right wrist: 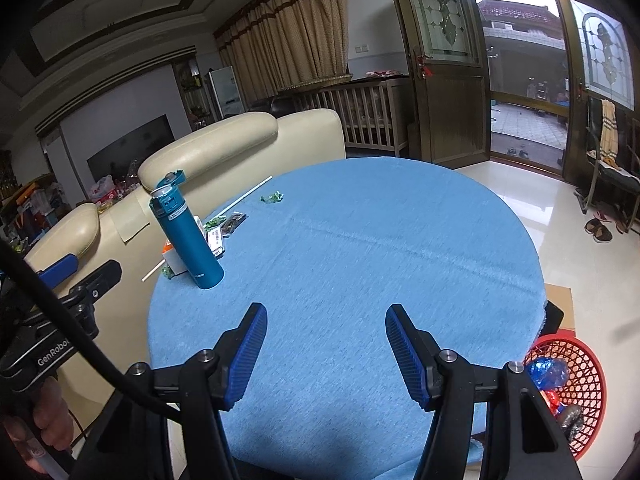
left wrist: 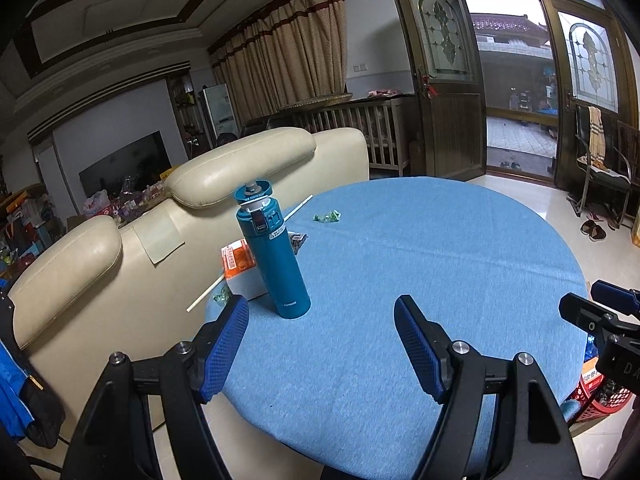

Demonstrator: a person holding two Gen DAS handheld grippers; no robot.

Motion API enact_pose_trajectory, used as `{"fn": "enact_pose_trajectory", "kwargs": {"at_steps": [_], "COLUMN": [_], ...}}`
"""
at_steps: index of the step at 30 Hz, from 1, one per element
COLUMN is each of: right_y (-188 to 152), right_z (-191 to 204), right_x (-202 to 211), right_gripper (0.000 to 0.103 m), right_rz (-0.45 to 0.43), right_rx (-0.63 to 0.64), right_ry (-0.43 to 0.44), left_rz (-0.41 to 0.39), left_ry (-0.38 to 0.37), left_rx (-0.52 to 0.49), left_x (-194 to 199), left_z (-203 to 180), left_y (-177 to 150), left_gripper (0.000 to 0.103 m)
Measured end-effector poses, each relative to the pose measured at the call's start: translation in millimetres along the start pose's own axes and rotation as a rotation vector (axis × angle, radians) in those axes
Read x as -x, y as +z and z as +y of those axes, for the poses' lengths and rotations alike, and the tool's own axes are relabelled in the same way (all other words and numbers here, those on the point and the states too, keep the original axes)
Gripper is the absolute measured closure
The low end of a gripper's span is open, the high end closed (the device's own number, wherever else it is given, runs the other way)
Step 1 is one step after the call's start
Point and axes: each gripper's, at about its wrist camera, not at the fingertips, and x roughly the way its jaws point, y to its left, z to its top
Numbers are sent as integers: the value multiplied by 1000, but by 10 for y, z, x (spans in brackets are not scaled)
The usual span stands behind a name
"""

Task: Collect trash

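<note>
The left gripper (left wrist: 322, 344) hangs over the near edge of the round bench (left wrist: 420, 248), its blue-padded fingers (left wrist: 224, 350) standing apart with nothing but blue cloth between them. The right gripper (right wrist: 326, 354) is held the same way, just to the right of the left one, fingers (right wrist: 406, 354) apart and empty over the bench's near part.

Farther out, toward the left side of the bench, a teal flask (left wrist: 274, 252) stands upright with its lid flipped open. Just behind it lies an orange-and-white box (left wrist: 240, 268), and a small dark packet (left wrist: 298, 240) lies to the flask's right. A long white straw (right wrist: 244, 197) lies along the left far edge, part of it hidden behind the flask and box, its near end sticking out past the rim. The trash still on the bench is small: a crumpled green wrapper (left wrist: 327, 216) at the far left, well apart from both grippers, and another green wrapper (left wrist: 221, 295) near the left edge beside the box.

On the floor at the near right, partly under the bench, stands a red mesh basket (right wrist: 588, 384) with some wrappers already inside. Behind the bench on the left is a cream sofa (left wrist: 168, 216); an open door (left wrist: 444, 92) shows at the far right.
</note>
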Motion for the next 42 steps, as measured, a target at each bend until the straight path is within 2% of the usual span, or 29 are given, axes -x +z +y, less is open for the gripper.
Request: {"fn": "enact_pose_trajectory", "kwargs": {"at_steps": [12,27,42], "right_y": [-11,-29,-45], "right_z": [-18,-184,-210], "right_x": [-6,-47,73], "right_gripper": [38,38,38], "right_rz": [-18,0,-22], "right_rx": [10,-31,-35], "right_ry": [-33,-35,-26], "left_rz": [8,27,7], "left_ry": [-12,-20,-18], "left_rx": [3,-19,-20], "left_x": [24,9,123], "left_z": [-2,-115,-122], "left_y": [-15,11,16], "left_gripper": [27,27,27]}}
